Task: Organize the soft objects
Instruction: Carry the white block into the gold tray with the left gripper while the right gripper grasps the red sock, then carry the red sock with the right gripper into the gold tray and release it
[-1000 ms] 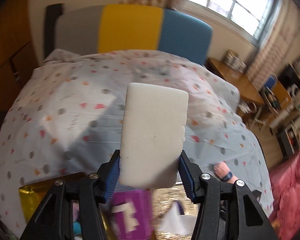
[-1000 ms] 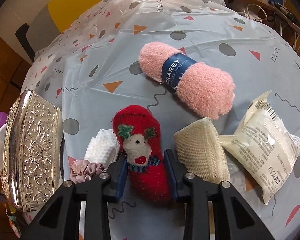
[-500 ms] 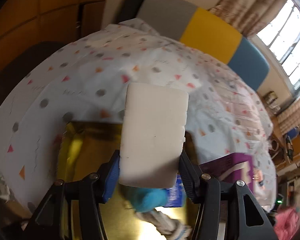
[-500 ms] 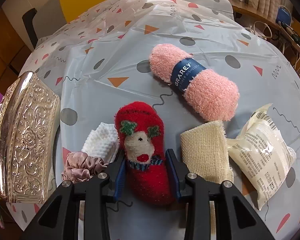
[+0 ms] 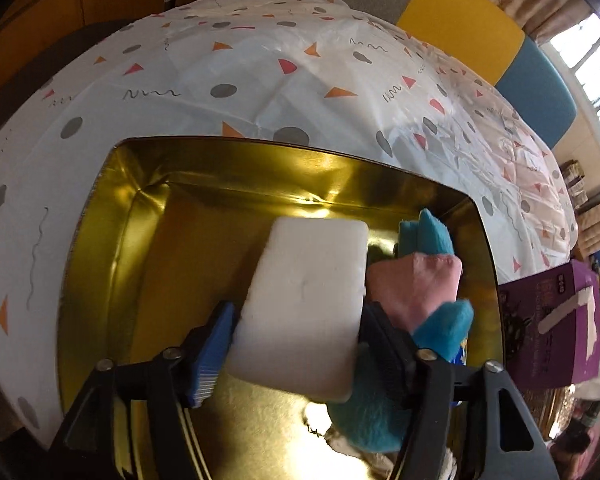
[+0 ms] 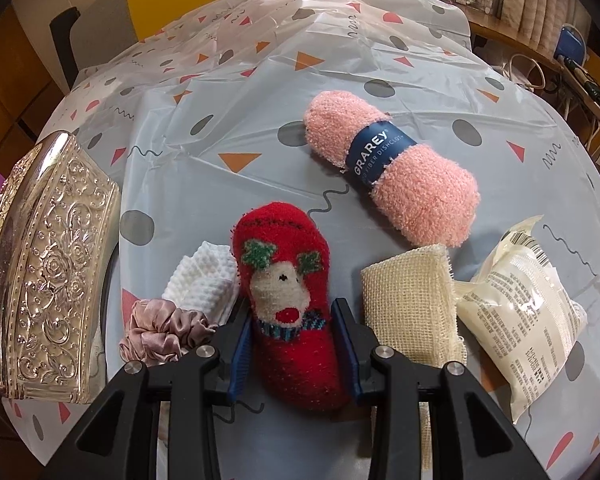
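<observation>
While the left gripper (image 5: 296,344), just opening, flanks one sponge (image 5: 304,308), the right gripper (image 6: 296,344) clamps one sock (image 6: 288,300) at lower centre.

The left gripper (image 5: 296,344), its jaws just opening, has the white sponge (image 5: 304,308) between them over the gold tin (image 5: 112,208).

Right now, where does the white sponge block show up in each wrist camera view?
Left wrist view: the white sponge block sits mid-frame, tilted between the jaws of the left gripper, which have just been opening, over the open gold tin.
Right wrist view: not in it.
Shared landmark: the patterned tablecloth with its triangles and grey dots.
</observation>
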Available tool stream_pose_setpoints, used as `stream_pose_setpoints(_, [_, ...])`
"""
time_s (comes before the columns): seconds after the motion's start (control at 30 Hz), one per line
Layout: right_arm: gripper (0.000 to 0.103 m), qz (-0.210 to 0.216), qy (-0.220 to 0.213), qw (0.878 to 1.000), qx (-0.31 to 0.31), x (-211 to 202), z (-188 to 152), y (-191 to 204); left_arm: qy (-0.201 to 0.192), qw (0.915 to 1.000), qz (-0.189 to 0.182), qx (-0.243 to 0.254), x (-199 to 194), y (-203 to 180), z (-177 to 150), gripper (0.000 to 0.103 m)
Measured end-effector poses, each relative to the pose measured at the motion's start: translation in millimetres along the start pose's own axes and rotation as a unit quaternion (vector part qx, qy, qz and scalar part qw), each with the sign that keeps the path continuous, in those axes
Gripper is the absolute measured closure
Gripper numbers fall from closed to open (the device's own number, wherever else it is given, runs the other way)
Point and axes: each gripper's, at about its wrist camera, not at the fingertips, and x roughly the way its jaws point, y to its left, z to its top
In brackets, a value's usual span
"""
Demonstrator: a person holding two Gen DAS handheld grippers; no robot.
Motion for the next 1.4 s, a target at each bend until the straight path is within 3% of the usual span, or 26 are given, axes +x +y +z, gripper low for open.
stream_pose_setpoints(0.1, [0.066,-0.001,-0.001,1.0,-0.001,2,1,2,-0.031,0.9992,0.025,0.003,-10,-4,3,0.023])
stream_pose_setpoints(0.23, [0.066,-0.001,-0.001,1.0,-0.001,2,1,2,-0.084,0.9945,0.061,0.015,-33,-7,-5,0.021])
stream_pose_setpoints(0.5, [0.07,0.008,0.003,1.0,0.008,2,4,0,-0.161,0.9819,0.06,0.08,-80,-34,-56,0.018])
stream_pose_setpoints(0.67, [0.073,0.013,0.007,1.0,0.015,2,5,-3,-0.157,0.9818,0.032,0.103,-87,-53,-93,0.018])
stream_pose_setpoints(0.9, [0.08,0.0,-0.004,1.0,0.015,-6,5,-2,-0.139,0.9784,0.028,0.15,-84,-80,-135,0.018])
stream_pose_setpoints(1.13, [0.084,-0.007,-0.059,0.997,0.044,-29,8,-12,-0.132,0.9792,0.027,0.152,-83,-79,-144,0.018])
stream_pose_setpoints(1.4, [0.084,0.025,-0.104,0.991,0.076,-59,16,-4,-0.129,0.9816,0.036,0.136,-82,-64,-143,0.017])
